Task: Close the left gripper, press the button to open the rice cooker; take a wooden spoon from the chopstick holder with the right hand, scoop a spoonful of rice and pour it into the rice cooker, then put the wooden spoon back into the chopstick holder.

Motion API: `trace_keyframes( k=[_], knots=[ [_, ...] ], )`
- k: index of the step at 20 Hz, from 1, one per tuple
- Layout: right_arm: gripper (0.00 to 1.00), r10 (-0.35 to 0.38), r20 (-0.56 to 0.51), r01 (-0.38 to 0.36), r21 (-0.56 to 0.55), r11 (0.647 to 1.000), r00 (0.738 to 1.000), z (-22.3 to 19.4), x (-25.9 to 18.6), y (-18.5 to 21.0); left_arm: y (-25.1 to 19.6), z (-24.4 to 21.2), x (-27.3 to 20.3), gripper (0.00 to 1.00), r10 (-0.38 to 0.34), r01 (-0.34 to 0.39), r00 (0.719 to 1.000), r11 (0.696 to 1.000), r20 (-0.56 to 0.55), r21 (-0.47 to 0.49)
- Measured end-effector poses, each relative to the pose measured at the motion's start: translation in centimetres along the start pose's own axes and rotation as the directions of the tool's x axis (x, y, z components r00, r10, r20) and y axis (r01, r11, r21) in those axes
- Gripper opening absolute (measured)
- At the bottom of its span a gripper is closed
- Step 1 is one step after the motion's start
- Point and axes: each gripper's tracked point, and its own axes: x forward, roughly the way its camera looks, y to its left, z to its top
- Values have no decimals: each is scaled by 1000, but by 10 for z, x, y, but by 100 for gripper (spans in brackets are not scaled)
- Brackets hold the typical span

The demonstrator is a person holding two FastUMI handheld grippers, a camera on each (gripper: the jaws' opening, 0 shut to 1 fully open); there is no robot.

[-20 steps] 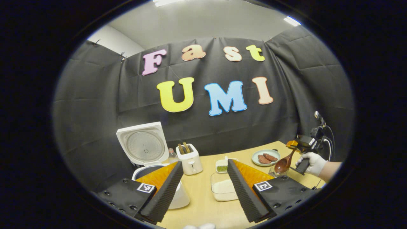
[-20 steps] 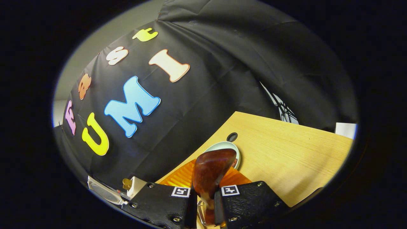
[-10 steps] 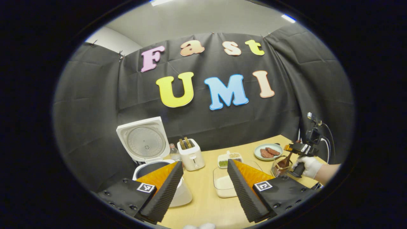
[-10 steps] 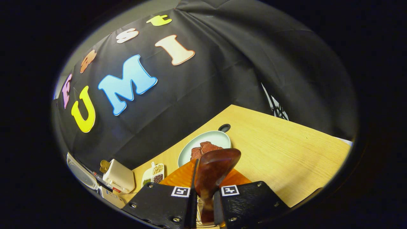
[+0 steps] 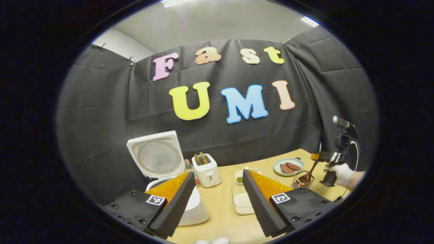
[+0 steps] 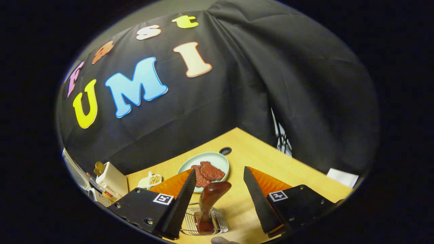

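Note:
The white rice cooker [image 5: 195, 206] stands at the left with its lid [image 5: 157, 157] up. My left gripper [image 5: 218, 203] hangs open above the table, between the cooker and a clear box of rice [image 5: 242, 200], holding nothing. The wooden spoon [image 6: 210, 200] stands handle-up in the wire chopstick holder [image 6: 203, 222]. My right gripper [image 6: 220, 203] is open around the spoon's handle, its fingers apart from it. Farther off in the left gripper view, a gloved hand [image 5: 339, 171] holds the right gripper [image 5: 317, 157] just above the spoon [image 5: 308, 175] and the holder [image 5: 302, 182].
A white toaster [image 5: 208, 169] stands beside the cooker, with a small bottle [image 5: 190, 167] between them. A compartment dish of beans [image 6: 151, 179] and a pale plate [image 6: 220, 161] of red meat lie behind the holder. A cable hole [image 6: 225, 150] sits near the table's far edge.
My right gripper lowered the spoon into the wire holder, then opened and let it go. The left gripper stayed open and barely moved.

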Motion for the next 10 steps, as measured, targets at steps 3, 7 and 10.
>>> trace_keyframes(
  k=[3, 7, 10],
  knots=[
    [98, 53, 116, -36, -141, 989, 992, 58, -55, 28, 24, 12, 10, 97, 16, -15, 999, 1000, 28, -21],
    [98, 127, 169, -88, -217, 972, 977, 103, -126, 77, 61, 38, 27, 99, 52, -51, 994, 999, 96, -16],
    [97, 189, 174, -142, -249, 958, 966, 107, -175, 116, 87, 55, 41, 99, 76, -71, 989, 996, 123, -44]
  ],
)
